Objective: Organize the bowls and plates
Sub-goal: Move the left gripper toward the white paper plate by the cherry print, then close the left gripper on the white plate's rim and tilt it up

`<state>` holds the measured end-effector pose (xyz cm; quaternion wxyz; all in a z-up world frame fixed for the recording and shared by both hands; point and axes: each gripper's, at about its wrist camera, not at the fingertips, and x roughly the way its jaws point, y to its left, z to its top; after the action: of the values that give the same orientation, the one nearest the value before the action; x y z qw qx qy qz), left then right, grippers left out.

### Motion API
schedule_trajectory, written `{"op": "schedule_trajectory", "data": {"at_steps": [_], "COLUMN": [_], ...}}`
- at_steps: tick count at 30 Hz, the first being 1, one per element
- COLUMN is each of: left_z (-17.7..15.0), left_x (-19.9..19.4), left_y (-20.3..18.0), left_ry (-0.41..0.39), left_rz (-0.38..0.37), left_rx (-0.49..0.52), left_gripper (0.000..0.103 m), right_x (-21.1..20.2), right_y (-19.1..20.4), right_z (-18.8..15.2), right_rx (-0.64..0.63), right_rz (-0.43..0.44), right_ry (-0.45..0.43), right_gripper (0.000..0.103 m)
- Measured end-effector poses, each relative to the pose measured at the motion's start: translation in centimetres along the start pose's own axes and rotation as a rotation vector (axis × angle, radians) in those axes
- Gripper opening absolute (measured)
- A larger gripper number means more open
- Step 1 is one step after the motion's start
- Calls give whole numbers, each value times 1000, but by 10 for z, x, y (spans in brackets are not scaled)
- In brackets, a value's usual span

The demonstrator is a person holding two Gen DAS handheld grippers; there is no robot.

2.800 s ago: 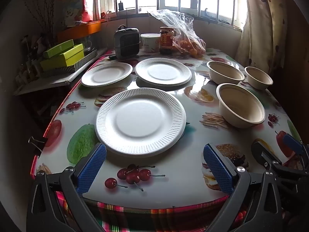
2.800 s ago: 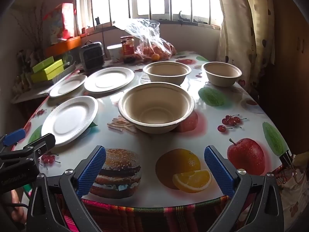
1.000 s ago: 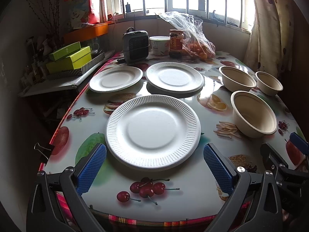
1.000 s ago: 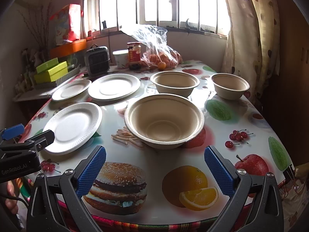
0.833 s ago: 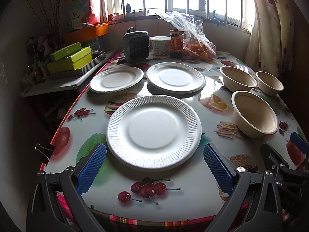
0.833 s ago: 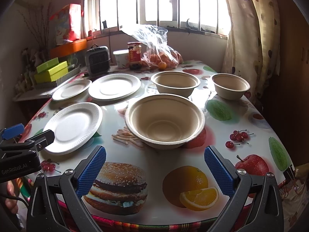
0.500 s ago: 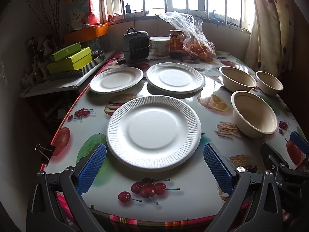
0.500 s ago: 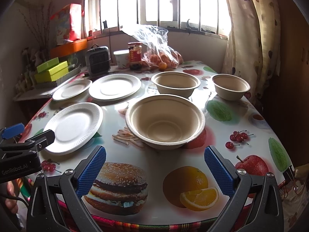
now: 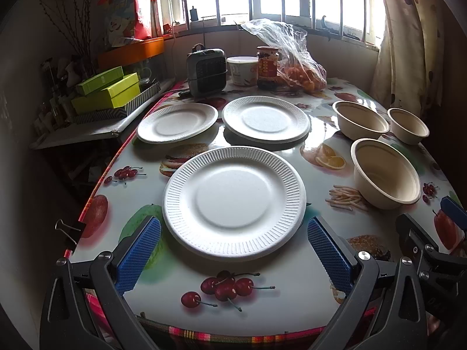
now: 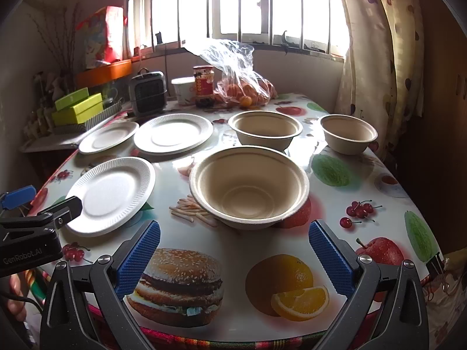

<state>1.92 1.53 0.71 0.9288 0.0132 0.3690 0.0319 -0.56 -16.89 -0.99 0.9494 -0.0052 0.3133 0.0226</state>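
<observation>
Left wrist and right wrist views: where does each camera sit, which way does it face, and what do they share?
Left wrist: low at the table's near edge, facing the window over the nearest plate; left gripper jaws open, right gripper at lower right.
Right wrist: same edge, further right, facing the nearest bowl; right gripper jaws open, left gripper at left, fingers below.
Shared: three plates, three bowls, heater, jar, bag of oranges.
</observation>
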Motion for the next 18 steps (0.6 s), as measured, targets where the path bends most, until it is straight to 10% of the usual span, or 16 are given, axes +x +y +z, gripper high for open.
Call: {"op": "schedule_trajectory", "data": {"at_steps": [18], "left_z": [26], "left_x": [7], "left_y": [34], "left_ry": [-9], "left_rz": [-7], "left_rx": [-51], "left_gripper": [101], "right_x": [-2], "right_y": [11], "right_z": [45], "right_rx": [-66], "right_rz": [65], "right_ry": [-68], "right_gripper": [103]}}
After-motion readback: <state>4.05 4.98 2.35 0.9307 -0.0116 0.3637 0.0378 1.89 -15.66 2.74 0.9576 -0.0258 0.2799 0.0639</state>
